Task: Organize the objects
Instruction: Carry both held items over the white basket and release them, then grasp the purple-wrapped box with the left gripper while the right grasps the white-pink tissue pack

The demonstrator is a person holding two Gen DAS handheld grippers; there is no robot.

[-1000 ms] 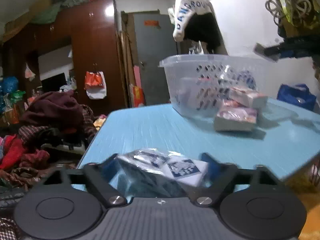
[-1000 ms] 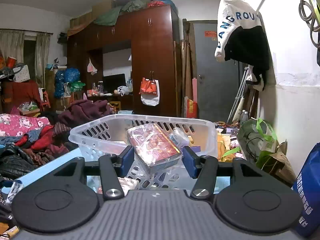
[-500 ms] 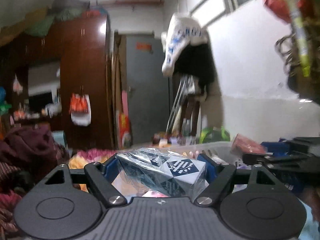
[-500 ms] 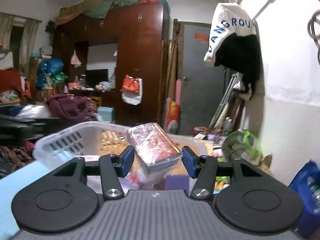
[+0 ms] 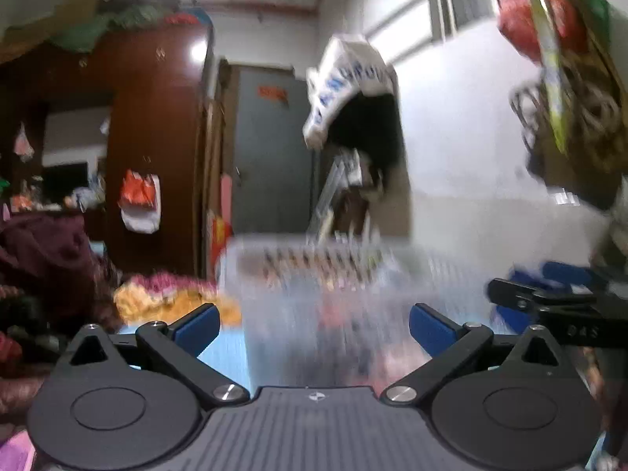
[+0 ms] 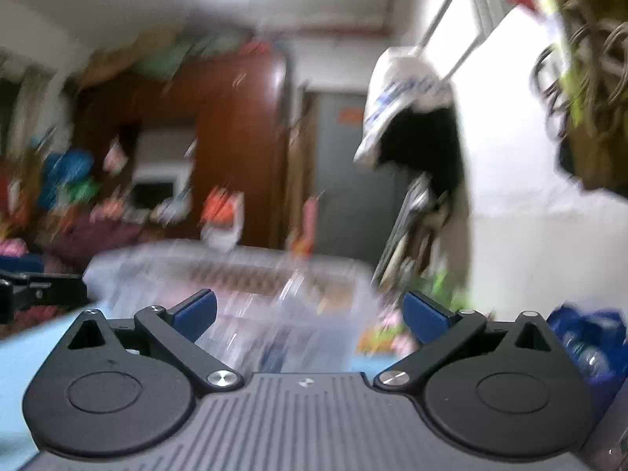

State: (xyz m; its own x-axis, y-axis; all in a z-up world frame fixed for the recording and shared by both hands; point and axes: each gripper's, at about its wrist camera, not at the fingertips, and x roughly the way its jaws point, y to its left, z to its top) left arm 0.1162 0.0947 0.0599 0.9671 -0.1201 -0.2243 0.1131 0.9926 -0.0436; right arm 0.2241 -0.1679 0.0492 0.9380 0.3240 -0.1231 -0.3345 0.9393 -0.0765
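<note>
1. Dropped both packets: the blue-and-white packet seen between the left pads half a second before, and the red one between the right pads, gone from the jaws now. Presumably fallen into the basket [image 5: 314,274], though too blurred to pick out there.
2. Judged as two more things put away; next step likely back to the worktop [image 5: 219,357] for whatever was left.
3. Basket: clear plastic, slotted walls, smeared by motion, standing on the blue worktop just ahead of both grippers. Some reddish and pale shapes inside, not identifiable.
4. Left hand-held gripper [image 5: 312,325]: jaws just opened to full spread, nothing between the blue pads [image 5: 196,324].
5. Right hand-held gripper [image 6: 310,316]: likewise just opened wide, empty; visible also at the right edge of the left view.
6. Beyond: brown wardrobe [image 5: 157,137], grey door [image 5: 271,157], white-and-black jacket [image 5: 353,90] hung on the wall.
</note>
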